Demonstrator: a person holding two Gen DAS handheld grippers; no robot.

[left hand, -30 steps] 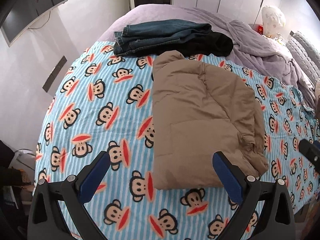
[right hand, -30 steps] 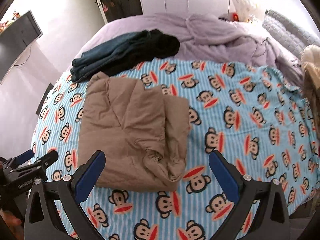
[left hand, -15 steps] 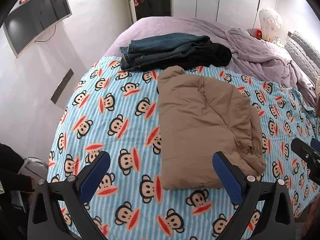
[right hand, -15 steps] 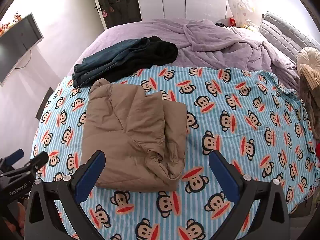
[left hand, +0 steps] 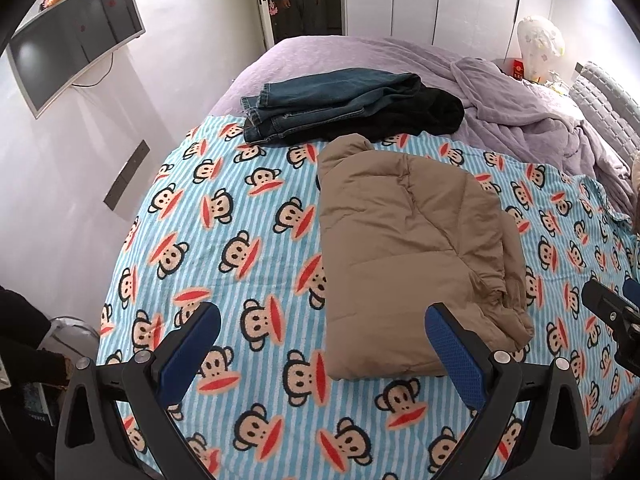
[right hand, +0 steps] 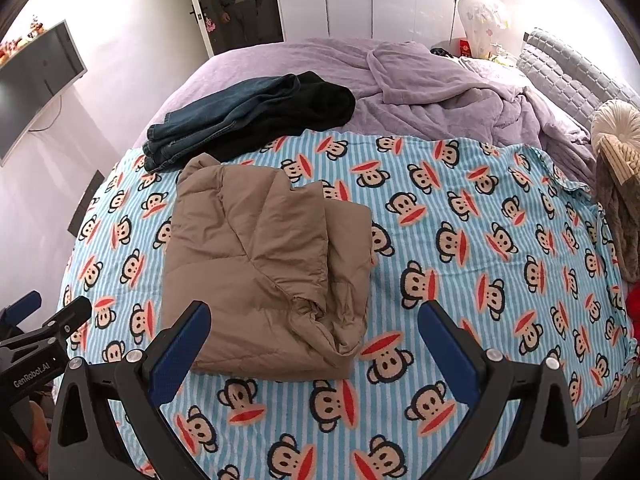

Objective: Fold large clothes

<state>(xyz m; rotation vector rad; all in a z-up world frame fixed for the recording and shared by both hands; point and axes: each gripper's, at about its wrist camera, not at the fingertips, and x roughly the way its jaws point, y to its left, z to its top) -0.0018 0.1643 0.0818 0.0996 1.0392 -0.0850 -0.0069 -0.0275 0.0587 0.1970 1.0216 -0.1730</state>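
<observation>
1. Two grippers, both held above the near end of the bed, neither touching cloth.
2. Left gripper [left hand: 322, 340]: jaws spread wide, nothing btwn them. Its blue pads [left hand: 456, 356] hang over the blanket [left hand: 224, 248], w/ the right pad over the near corner of the jacket [left hand: 408, 260].
3. Right gripper [right hand: 314, 338]: also wide, empty. Its left pad sits over the jacket's near left corner.
4. Jacket: tan, puffy, folded into a rough rectangle, lying flat on the blue striped monkey-print blanket, left of centre. Loose bunched edge at its near right corner.
5. Jeans [left hand: 320, 104] folded at the far edge of the blanket, w/ a black garment [left hand: 424, 112] touching them on the right; both just beyond the jacket.
6. Purple cover [right hand: 440, 92] rumpled over the far part of the bed.
7. TV [left hand: 76, 56] on the left wall. A person [right hand: 236, 0] stands in the far doorway.
8. In the right wrist view the left gripper shows at lower left, well apart from the jacket.
</observation>
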